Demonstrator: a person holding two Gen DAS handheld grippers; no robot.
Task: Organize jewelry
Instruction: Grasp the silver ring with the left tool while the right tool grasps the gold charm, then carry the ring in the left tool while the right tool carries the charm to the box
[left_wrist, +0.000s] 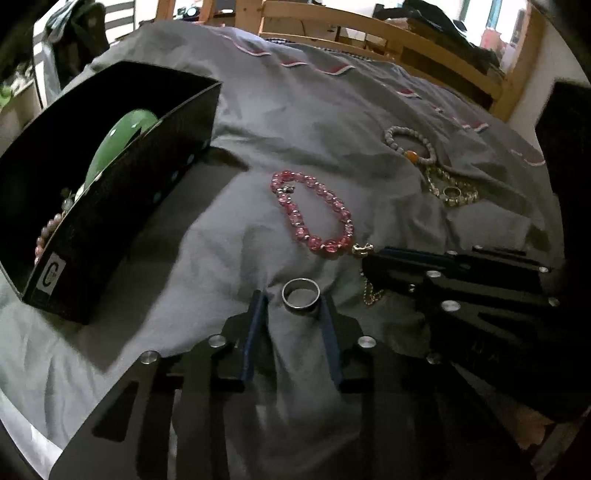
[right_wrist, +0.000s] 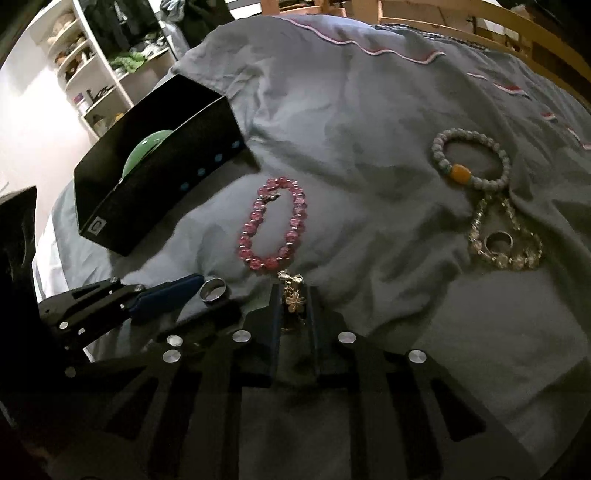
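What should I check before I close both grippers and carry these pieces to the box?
1. Silver ring between left gripper fingers: ok, but nearer one finger.
2. Left jaws open: ok.
3. Gold flower chain between right gripper fingers: ok.
4. Right grip secure: cannot tell.
5. Chain clear of pink bracelet: cannot tell, they nearly touch.
6. Black box open, with room: ok; green bangle already inside.
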